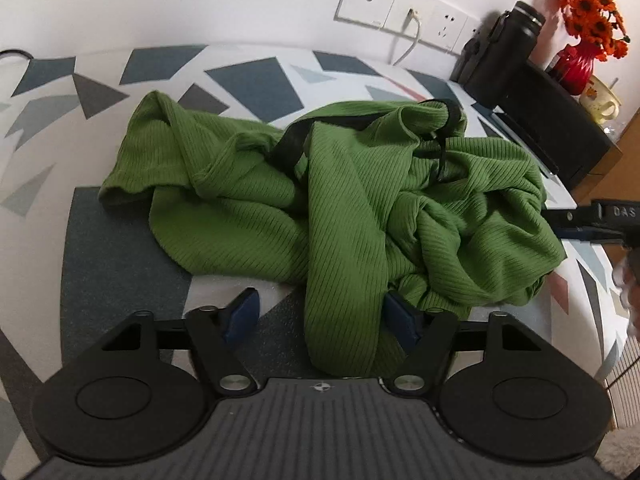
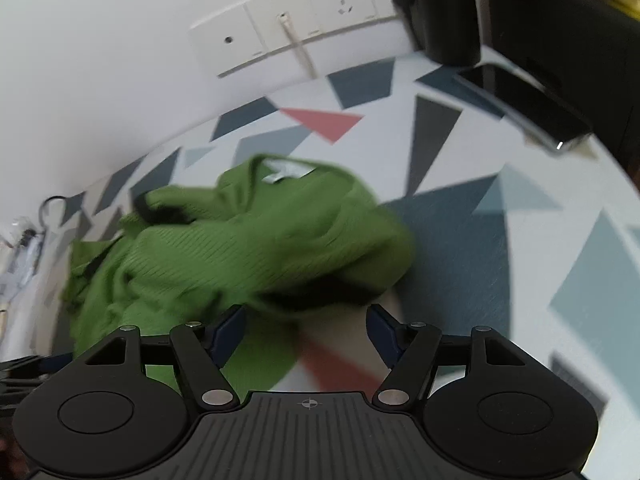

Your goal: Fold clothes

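A green ribbed garment (image 1: 344, 200) with a black strap lies crumpled on the patterned table (image 1: 248, 76). My left gripper (image 1: 320, 316) is open at the table's near edge; a hanging fold of the garment lies between its fingers, against the right pad. In the right wrist view the garment (image 2: 240, 240) is blurred, its white neck label facing up. My right gripper (image 2: 306, 328) is open just short of the garment's near edge, empty. The right gripper also shows at the right edge of the left wrist view (image 1: 592, 220), beside the cloth.
A black box (image 1: 560, 120), a black bottle (image 1: 508, 56), a red vase of orange flowers (image 1: 580, 60) and a mug (image 1: 600, 100) stand at the table's right end. A phone (image 2: 524, 104) lies there. Wall sockets (image 1: 404, 4) with a white cable are behind.
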